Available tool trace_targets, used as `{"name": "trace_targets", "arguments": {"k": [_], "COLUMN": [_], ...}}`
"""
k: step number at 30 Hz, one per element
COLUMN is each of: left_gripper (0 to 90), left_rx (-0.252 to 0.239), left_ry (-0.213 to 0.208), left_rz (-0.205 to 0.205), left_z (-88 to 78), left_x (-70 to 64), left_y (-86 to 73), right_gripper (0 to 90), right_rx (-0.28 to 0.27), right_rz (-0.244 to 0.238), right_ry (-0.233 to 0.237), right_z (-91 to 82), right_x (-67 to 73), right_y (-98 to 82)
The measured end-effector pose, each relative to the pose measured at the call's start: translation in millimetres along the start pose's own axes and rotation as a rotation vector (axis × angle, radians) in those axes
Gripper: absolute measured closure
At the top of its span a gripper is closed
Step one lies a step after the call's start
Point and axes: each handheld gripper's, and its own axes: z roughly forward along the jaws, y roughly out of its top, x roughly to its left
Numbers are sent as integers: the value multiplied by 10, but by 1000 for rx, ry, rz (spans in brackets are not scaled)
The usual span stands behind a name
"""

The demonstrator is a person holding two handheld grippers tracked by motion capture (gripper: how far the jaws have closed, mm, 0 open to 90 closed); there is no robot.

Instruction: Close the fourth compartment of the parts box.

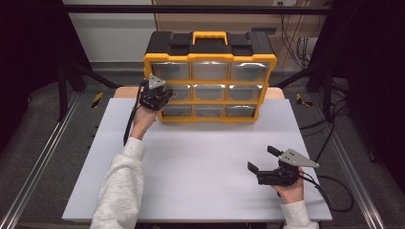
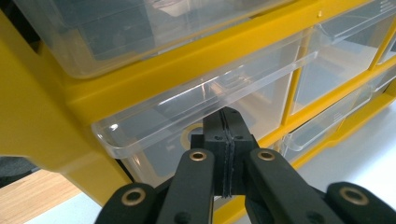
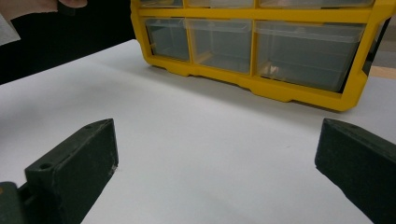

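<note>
A yellow and black organizer (image 1: 210,62) with three rows of clear drawers stands at the back of the white tabletop (image 1: 200,162). My left gripper (image 1: 165,98) is at its left column. In the left gripper view its jaws are pressed together, and the left gripper (image 2: 227,116) tucks its tips just under the front lip of a clear drawer (image 2: 154,135). I cannot tell whether they touch the lip. My right gripper (image 1: 261,159) hovers low over the table's front right, lying sideways, with wide-open jaws and nothing between them. It faces the organizer (image 3: 261,51) from a distance.
Bare white tabletop (image 3: 201,140) lies between the right gripper (image 3: 217,140) and the organizer. A cable (image 1: 334,195) trails off the right table edge. Black frame posts and metal rails flank the table. A strip of wood (image 2: 32,196) shows under the organizer's left corner.
</note>
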Motion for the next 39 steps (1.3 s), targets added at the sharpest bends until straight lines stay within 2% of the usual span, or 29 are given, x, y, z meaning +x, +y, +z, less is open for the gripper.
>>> {"name": "trace_targets", "arguments": {"k": [6,12,16,17,18,20,21,23,26,27,28,33,39], "left_gripper": [894,866,711,655,555,459,374,295,187,146,133,68,46], "left_rx": [-19,-71,-97,-102,-96,-88,-84,-89,-83,-85,-87,-127,-176], "left_ry": [-22,-55,-71,-76,-87,-103,-109,-124,-175,-175,-175,-199,-222], "left_rz": [-29,-50,-54,-57,-55,-58,-61,-64,-83,-77,-67,-70,-78], "left_z": [-67,-271,-400,-432,-458,-504,-528,-586,-666,-694,-728,-911,-1109], "left_x": [4,-37,-88,-102,-113,-139,-148,-166,-185,-198,-212,-278,-303], "left_y": [-49,-147,-206,-226,-246,-298,-323,-377,-451,-476,-503,-684,-933], "right_gripper": [0,0,0,0,0,0,0,0,0,0,0,0,0], "right_rx": [-2,-2,-6,-4,-4,-4,-3,-2,-3,-4,-3,-2,-2], "right_rz": [1,0,-1,1,1,0,0,0,4,5,5,6,7], "right_ry": [0,-2,-4,-5,-5,-5,-5,-4,-4,-5,-5,-7,-7], "right_z": [-2,-3,-6,-6,-7,-6,-8,-12,-17,-17,-17,-12,-11], "right_x": [0,-4,-8,-7,-6,-8,-7,-8,-10,-10,-11,-12,-13], "right_y": [1,2,3,3,3,3,3,4,5,5,5,4,2]}}
